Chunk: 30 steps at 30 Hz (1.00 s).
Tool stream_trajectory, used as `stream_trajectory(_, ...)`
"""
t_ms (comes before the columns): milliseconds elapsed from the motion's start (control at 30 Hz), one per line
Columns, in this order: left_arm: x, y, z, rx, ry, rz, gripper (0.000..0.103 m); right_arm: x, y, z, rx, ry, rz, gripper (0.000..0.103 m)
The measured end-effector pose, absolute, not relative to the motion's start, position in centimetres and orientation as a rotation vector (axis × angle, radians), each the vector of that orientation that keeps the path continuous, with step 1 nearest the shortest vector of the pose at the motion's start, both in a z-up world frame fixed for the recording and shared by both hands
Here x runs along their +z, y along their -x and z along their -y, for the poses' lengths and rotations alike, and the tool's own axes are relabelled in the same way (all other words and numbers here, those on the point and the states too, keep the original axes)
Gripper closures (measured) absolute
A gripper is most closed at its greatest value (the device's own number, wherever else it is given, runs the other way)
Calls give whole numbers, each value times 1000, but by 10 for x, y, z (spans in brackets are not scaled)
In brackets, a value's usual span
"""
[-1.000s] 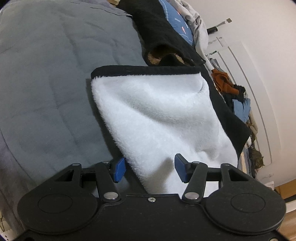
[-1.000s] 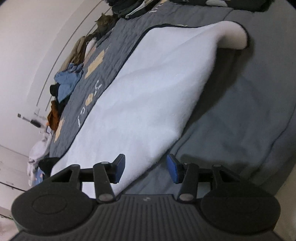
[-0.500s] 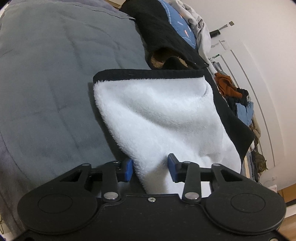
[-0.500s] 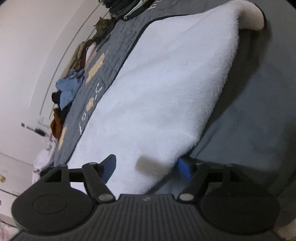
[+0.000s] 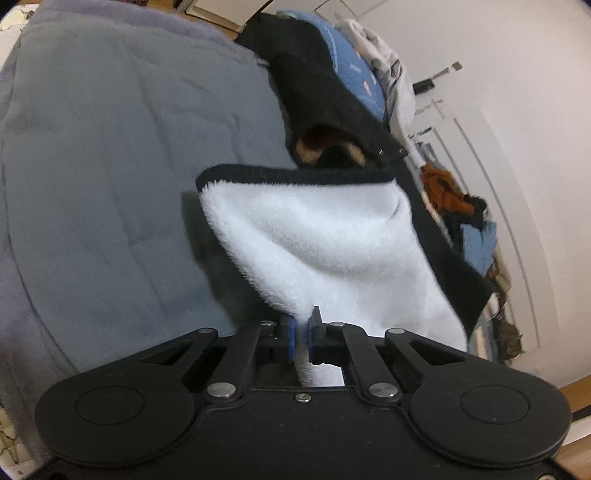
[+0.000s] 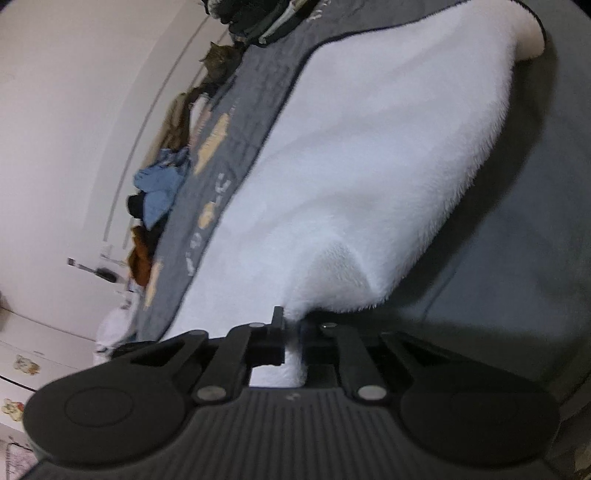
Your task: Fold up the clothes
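Both grippers (image 5: 302,334) (image 6: 291,341) pinch fleece (image 6: 369,166); length runs forward.

Grey quilted bed (image 5: 110,177) fills the foreground. White wall (image 5: 517,110) beyond the bed; heaped clothes (image 5: 465,218) along its far edge. Wooden floor (image 5: 218,22) past the bed's head.

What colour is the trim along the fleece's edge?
Black, edging the white fleece; clearest in the left wrist view.
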State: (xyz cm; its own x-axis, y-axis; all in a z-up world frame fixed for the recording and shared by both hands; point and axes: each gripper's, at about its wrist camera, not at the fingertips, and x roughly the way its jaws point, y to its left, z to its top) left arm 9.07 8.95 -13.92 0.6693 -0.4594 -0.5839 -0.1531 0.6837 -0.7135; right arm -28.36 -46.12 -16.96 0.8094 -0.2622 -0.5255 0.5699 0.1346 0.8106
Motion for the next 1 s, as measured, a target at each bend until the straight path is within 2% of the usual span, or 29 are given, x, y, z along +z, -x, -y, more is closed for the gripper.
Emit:
stream_trajectory(167, -121, -76, -113, -197, 846, -806, 99, -160, 291, 455, -546, -1352, -295, 97)
stream_trajectory(333, -105, -62, -141, -184, 807, -803, 99, -155, 297, 438, -511, -1314, -413, 97)
stream_trajectory(500, -120, -67, -145, -173, 794, -895, 98, -159, 297, 431, -602, -1177, -553, 93)
stream_trajectory(600, -125, -69, -147, -165, 839, -891, 95, -161, 310, 439, -652, -1212, -528, 91)
stream_trajectory(700, -126, -72, -151, -160, 853, -881, 86, -157, 324, 447, -712, -1216, -483, 86)
stream_trajectory(767, -127, -72, -154, -143, 868, -865, 69, -156, 334, 449, -761, -1210, -452, 82)
stream_trajectory(800, -128, -74, -155, -139, 881, -856, 66, -157, 340, 451, -790, -1210, -434, 81)
stream_trajectory(900, -131, -81, -158, -129, 908, -839, 64, -160, 357, 462, -878, -1215, -383, 71)
stream_trajectory(1000, -140, -89, -157, -109, 925, -848, 64, -166, 369, 481, -981, -1246, -331, 68)
